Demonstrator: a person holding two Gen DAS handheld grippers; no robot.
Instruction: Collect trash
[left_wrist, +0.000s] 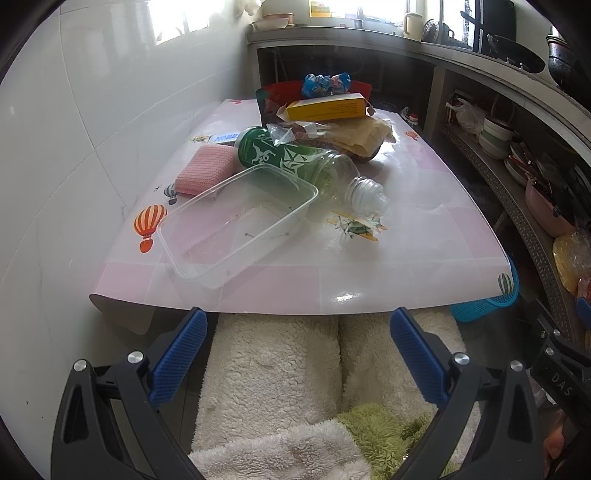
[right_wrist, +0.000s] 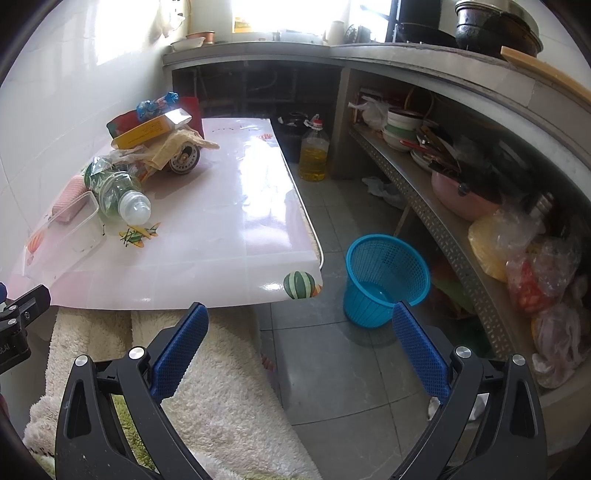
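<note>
Trash lies on a pink-clothed table (left_wrist: 424, 236) (right_wrist: 229, 236): a clear plastic tray (left_wrist: 236, 221) (right_wrist: 62, 240), an empty bottle with a green label (left_wrist: 295, 162) (right_wrist: 118, 192) on its side, a yellow box (left_wrist: 327, 107) (right_wrist: 147, 133), a crumpled blue wrapper (left_wrist: 327, 83) (right_wrist: 157, 103) and tan paper (left_wrist: 365, 134) (right_wrist: 177, 147). A blue mesh bin (right_wrist: 384, 277) (left_wrist: 487, 301) stands on the floor right of the table. My left gripper (left_wrist: 297, 328) is open and empty before the table's near edge. My right gripper (right_wrist: 301, 325) is open and empty, left of the bin.
A pink sponge (left_wrist: 207, 168) (right_wrist: 70, 197) lies by the tray. A red container (left_wrist: 280, 92) stands at the table's far end. An oil bottle (right_wrist: 314, 151) stands on the floor. Shelves with bowls (right_wrist: 402, 129) and bags (right_wrist: 517, 258) line the right. Fleece-clad legs (left_wrist: 273, 369) are below.
</note>
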